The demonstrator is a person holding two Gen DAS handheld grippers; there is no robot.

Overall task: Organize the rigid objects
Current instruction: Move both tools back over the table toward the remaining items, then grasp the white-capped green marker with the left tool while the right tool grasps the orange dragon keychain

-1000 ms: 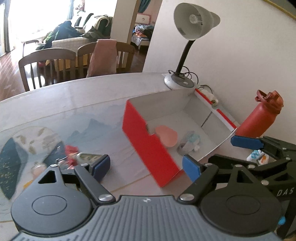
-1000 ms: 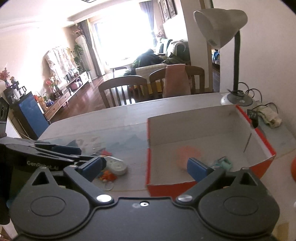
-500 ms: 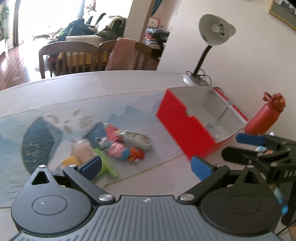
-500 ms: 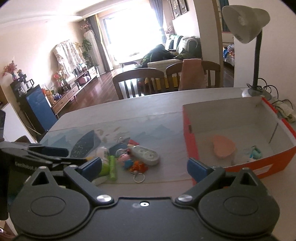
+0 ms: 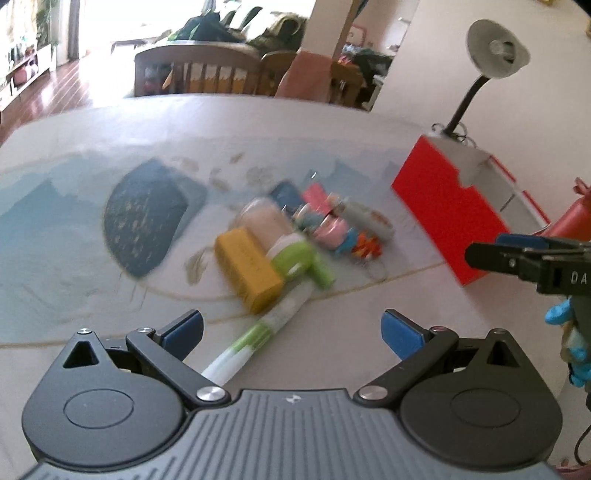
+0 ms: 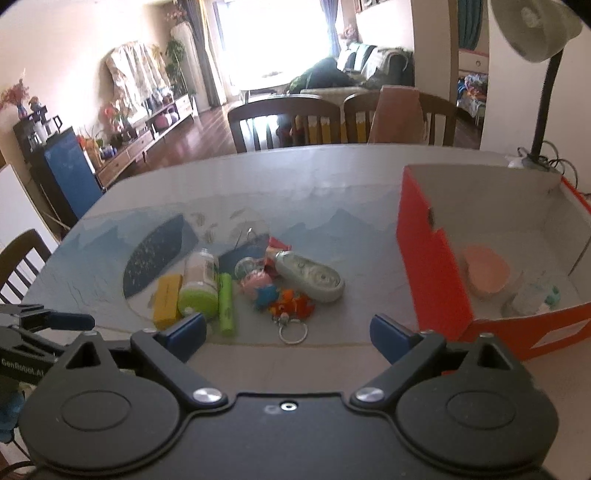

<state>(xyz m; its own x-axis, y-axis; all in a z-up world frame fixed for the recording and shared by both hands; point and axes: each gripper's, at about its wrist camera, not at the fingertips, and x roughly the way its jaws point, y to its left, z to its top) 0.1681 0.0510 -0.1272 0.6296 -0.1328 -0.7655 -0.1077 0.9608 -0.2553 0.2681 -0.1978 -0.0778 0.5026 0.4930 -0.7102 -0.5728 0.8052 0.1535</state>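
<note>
A pile of small items lies mid-table: a yellow block (image 5: 248, 268) (image 6: 168, 296), a green-capped bottle (image 5: 275, 236) (image 6: 199, 282), a green-white tube (image 5: 258, 332) (image 6: 226, 303), a white oval device (image 6: 308, 275) (image 5: 367, 216) and toy keychains (image 6: 284, 301) (image 5: 343, 240). A red box (image 6: 432, 266) (image 5: 447, 218) stands to the right, holding a pink disc (image 6: 485, 273) and a small clear item (image 6: 532, 295). My left gripper (image 5: 291, 332) is open and empty above the tube. My right gripper (image 6: 288, 332) is open and empty just before the pile.
A grey desk lamp (image 5: 496, 55) (image 6: 539, 33) stands behind the box. A red water bottle (image 5: 569, 221) is beside the box at the right. Wooden chairs (image 6: 284, 122) line the table's far edge. A patterned mat (image 5: 147, 214) covers the table.
Both grippers have swung left, away from the red box and towards the pile of items. Both have stayed open and empty.
</note>
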